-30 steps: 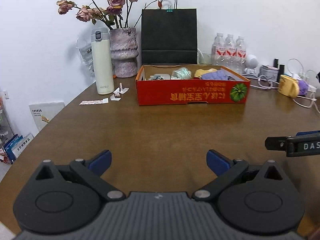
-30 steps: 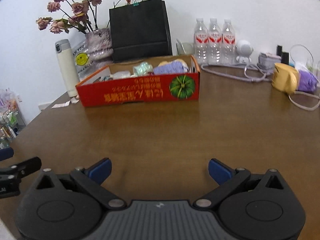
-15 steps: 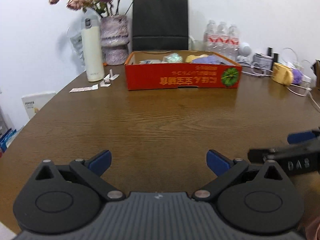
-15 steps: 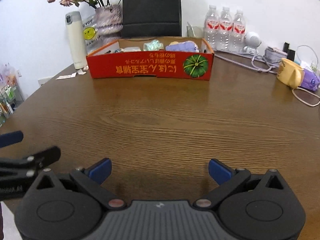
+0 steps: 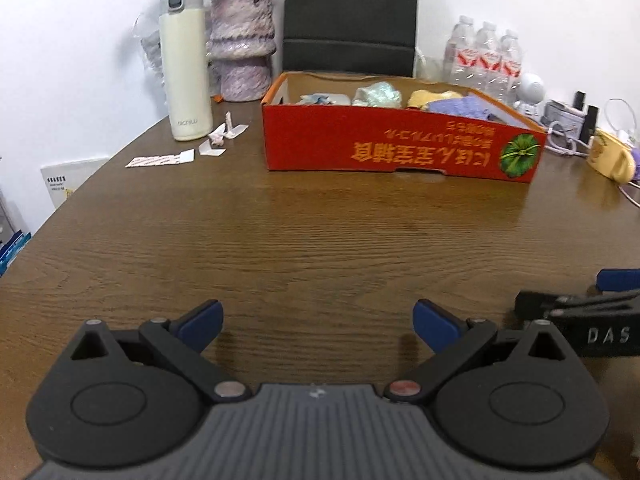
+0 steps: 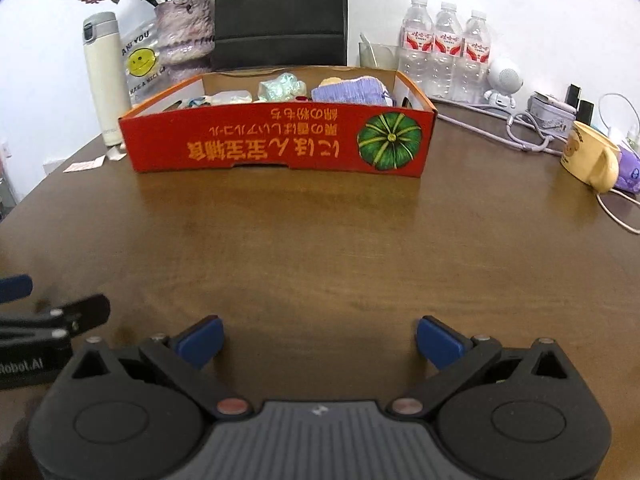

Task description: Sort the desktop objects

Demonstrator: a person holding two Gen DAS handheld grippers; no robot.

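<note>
A low red cardboard box point(image 5: 400, 148) point(image 6: 276, 142) with a pumpkin picture stands at the back of the brown table. Inside lie a shiny pale-green wad point(image 5: 378, 94) point(image 6: 282, 86), a purple cloth point(image 5: 464, 106) point(image 6: 350, 89), a yellow item point(image 5: 430, 98) and white bits point(image 5: 320, 99). My left gripper point(image 5: 318, 324) is open, low over bare wood, well short of the box. The right gripper point(image 6: 320, 342) is open too, nothing between its blue pads. Each gripper shows at the edge of the other's view: the right one point(image 5: 580, 316), the left one point(image 6: 44, 324).
A cream flask point(image 5: 185, 64) point(image 6: 105, 76), a stone vase point(image 5: 242, 44), a black paper bag point(image 5: 348, 16) and paper scraps point(image 5: 218, 140) stand back left. Three water bottles point(image 6: 444, 54), cables point(image 6: 516, 132), a yellow mug point(image 6: 588, 158) are back right. Table edge curves at left point(image 5: 60, 208).
Both grippers have moved forward toward the red box and tilted lower; the box looks larger and the flowers have slid out of the top of the left view. Jaws stayed open.
</note>
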